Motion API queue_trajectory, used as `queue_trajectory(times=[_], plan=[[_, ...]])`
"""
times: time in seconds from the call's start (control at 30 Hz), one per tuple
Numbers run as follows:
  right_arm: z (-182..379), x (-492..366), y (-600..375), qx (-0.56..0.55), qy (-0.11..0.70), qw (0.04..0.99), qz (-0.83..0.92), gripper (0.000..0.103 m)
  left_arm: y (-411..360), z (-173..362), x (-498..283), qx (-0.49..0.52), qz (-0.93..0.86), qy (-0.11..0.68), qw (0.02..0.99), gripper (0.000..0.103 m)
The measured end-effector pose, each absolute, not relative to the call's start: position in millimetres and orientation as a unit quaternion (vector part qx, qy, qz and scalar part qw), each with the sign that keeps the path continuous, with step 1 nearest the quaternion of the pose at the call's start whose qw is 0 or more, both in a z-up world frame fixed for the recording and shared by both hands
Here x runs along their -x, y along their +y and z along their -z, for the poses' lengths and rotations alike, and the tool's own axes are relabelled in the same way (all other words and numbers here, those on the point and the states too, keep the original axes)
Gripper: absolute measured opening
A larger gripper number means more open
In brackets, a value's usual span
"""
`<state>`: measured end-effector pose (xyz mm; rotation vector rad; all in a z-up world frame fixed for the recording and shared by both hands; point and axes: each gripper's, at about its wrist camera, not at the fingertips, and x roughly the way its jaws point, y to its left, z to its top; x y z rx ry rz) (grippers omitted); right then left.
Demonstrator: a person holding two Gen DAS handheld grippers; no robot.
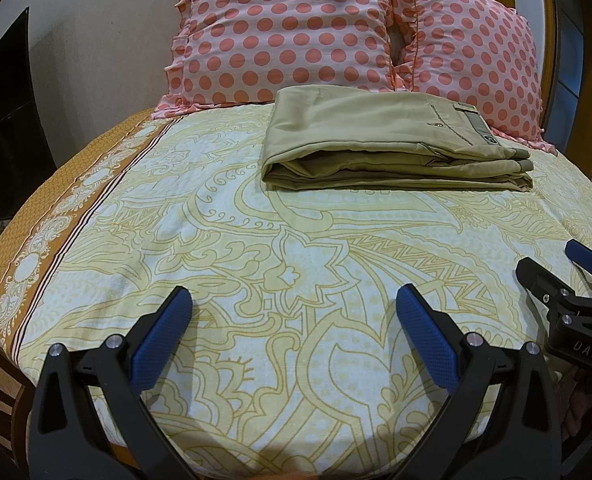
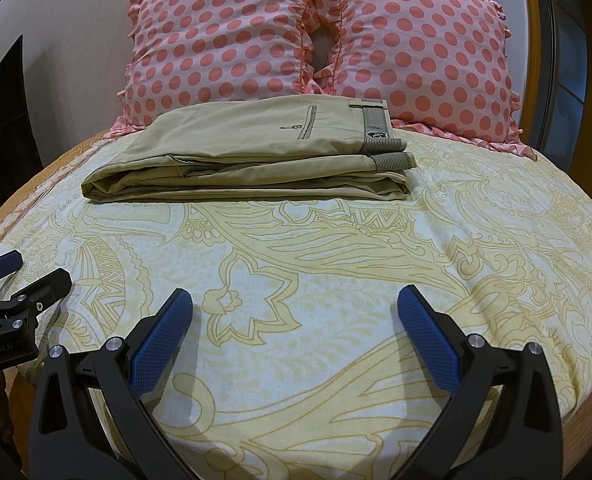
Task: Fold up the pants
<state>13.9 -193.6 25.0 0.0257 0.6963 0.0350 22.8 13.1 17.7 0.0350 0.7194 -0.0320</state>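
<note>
Khaki pants (image 1: 380,144) lie folded into a flat stack at the far side of the bed, waistband to the right, in front of the pillows; they also show in the right wrist view (image 2: 256,156). My left gripper (image 1: 294,300) is open and empty, well short of the pants, above the sheet. My right gripper (image 2: 295,300) is open and empty too, equally far back. The right gripper shows at the right edge of the left wrist view (image 1: 556,268), and the left gripper at the left edge of the right wrist view (image 2: 24,272).
Two pink polka-dot pillows (image 1: 296,28) (image 2: 424,52) lean against the wall behind the pants. The bed carries a yellow patterned sheet (image 1: 296,240) with an orange border (image 1: 36,240) on the left. A wooden frame (image 2: 536,20) stands at the right.
</note>
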Motion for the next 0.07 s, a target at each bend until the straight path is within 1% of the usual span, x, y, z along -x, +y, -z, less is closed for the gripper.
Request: queue_trajectory(times=[0.07], plan=[[-24.8,-13.9,-193.4,-0.012,0.341,0.94,-0.017,0.102,13.1,-17.7,-22.8,-0.017,0.015,0.352,0.936,0.101]])
